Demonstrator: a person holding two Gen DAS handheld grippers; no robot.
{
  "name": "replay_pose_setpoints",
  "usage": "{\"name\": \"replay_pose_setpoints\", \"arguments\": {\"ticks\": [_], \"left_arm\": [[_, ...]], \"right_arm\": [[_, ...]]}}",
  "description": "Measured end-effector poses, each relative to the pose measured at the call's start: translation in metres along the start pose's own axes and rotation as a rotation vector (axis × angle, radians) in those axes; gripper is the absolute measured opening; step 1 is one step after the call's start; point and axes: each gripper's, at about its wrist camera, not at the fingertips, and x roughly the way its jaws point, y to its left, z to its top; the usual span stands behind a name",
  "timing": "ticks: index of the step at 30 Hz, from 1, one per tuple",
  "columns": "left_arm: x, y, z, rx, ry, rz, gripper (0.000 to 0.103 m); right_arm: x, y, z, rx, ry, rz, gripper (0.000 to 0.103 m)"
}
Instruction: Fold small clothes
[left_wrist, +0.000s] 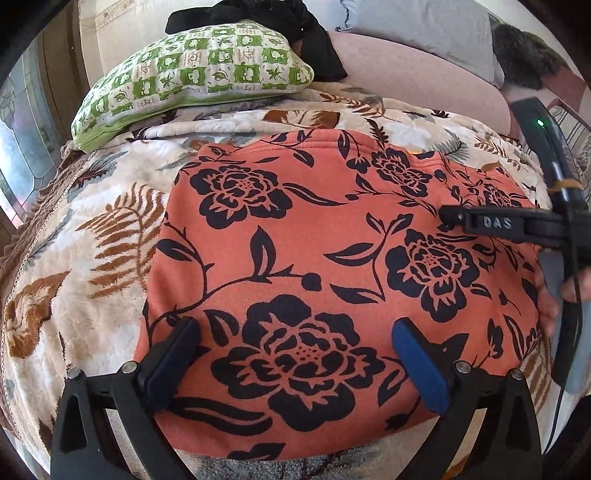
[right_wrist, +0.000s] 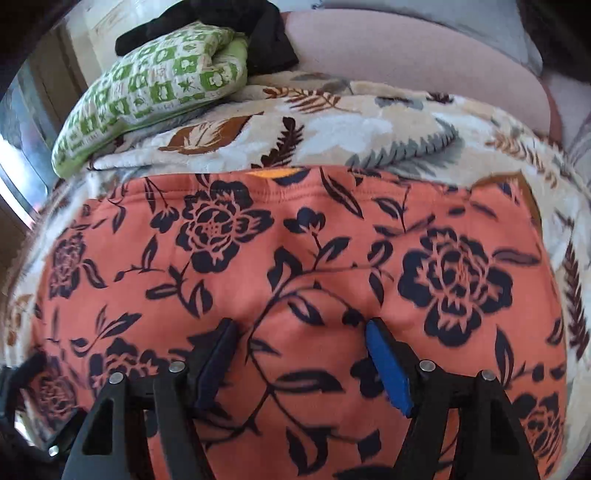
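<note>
Left wrist view: left gripper (left_wrist: 295, 365) fingers spread wide, released, orange floral garment (left_wrist: 332, 258) lying between them. Right gripper (right_wrist: 301, 363) fingers also parted, gripping nothing, garment beneath.

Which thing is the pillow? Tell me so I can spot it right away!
Find the fuzzy leaf-print blanket covering the bed, with the orange flowered garment spread flat on it. Look past the garment to the far left corner: the pillow lies there, the only thing checked in green and white squares.
</note>
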Motion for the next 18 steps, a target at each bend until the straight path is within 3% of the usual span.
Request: {"name": "replay_pose_setpoints", "arguments": {"ticks": [3,6,10,13,16,18], "left_arm": [[-0.005,0.006,-0.002,-0.027,-0.007,0.048,0.103],[-0.008,0.013,-0.002,-0.049,0.001,0.079,0.103],[-0.008,0.027,-0.005,-0.112,0.011,0.133,0.103],[0.001,0.044,-0.009,-0.203,0.069,0.071,0.103],[0.003,0.059,-0.012,-0.271,0.076,0.033,0.103],[0.002,0.064,-0.012,-0.286,0.07,0.044,0.103]], "right_arm": [[0.001,0.002,0.027,0.056,0.003,-0.025,0.067],[-0.007,0.023,0.051,0.04,-0.027,0.09,0.065],[0.011,0.091,0.066,-0.139,0.061,0.235,0.039],[0.047,0.125,0.07,-0.187,0.135,0.202,0.036],[0.061,0.125,0.091,-0.105,0.06,0.179,0.035],[0.072,0.117,0.102,-0.017,0.078,0.182,0.034]]}}
